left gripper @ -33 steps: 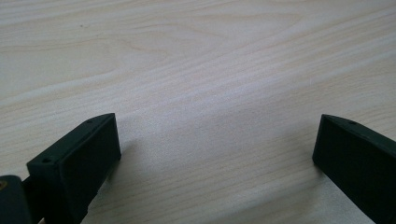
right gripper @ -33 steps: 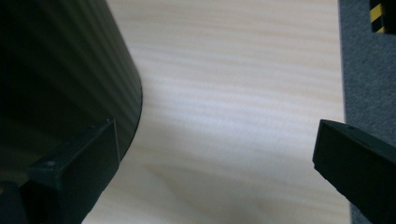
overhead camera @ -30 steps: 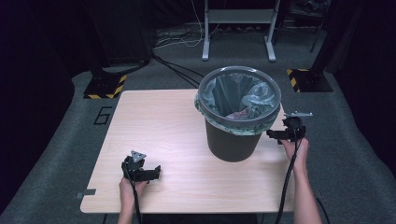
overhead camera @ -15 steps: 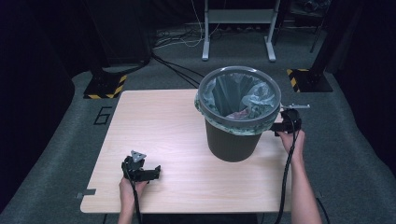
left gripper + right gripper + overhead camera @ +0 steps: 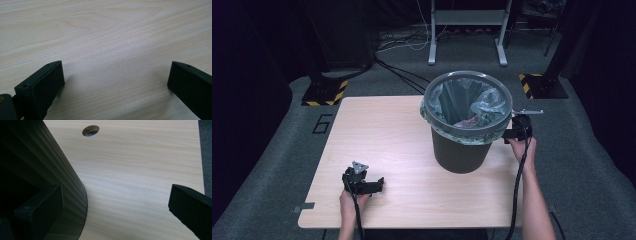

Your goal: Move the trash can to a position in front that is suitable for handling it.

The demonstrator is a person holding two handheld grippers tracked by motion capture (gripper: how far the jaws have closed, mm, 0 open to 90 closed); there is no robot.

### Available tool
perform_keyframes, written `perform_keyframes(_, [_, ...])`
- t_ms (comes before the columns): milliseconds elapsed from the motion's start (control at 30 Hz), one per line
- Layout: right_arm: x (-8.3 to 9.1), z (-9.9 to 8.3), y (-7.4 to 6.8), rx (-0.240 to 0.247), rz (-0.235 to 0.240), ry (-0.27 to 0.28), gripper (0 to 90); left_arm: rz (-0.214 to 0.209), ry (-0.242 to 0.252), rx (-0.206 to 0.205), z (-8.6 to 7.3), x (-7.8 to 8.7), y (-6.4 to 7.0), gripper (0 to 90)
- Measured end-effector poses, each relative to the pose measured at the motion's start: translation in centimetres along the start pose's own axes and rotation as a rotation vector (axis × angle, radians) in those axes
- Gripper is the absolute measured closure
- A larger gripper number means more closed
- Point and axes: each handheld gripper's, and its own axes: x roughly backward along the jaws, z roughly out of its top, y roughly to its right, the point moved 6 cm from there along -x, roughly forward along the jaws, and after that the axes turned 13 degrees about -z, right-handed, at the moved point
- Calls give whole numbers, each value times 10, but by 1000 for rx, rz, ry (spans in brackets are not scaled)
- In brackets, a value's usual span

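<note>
Dark grey carpet surrounds a pale wood table [image 5: 382, 135] that sits in the middle of the high view, with a metal stand [image 5: 467, 30] at the top centre and two black-and-yellow striped bases [image 5: 324, 93] at mid left and mid right. On the right half of the table stands a dark bin [image 5: 464, 145] lined with a pale green bag [image 5: 452, 97] folded over its rim; something crumpled lies low inside it, too small to tell what.

At the right edge of the bin, just under the rim, the right gripper [image 5: 518, 131] is held by a hand coming up from the lower right. In the right gripper view its jaws stand wide apart and hold nothing: the left jaw sits against the ribbed wall of the bin [image 5: 50, 167] at the left of the frame, the right jaw over bare table [image 5: 140, 180], with a round hole [image 5: 90, 130] in the tabletop at the top.

Near the lower left of the table the left gripper [image 5: 364, 184] rests in the other hand, well apart from the bin. In the left gripper view its jaws are spread wide over bare wood grain [image 5: 107, 50].
</note>
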Motion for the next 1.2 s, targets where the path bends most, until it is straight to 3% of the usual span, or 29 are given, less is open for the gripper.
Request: perform_keyframes(1200, [-1, 5, -35, 26, 11, 0, 0, 0, 0, 0, 0, 0, 0, 8])
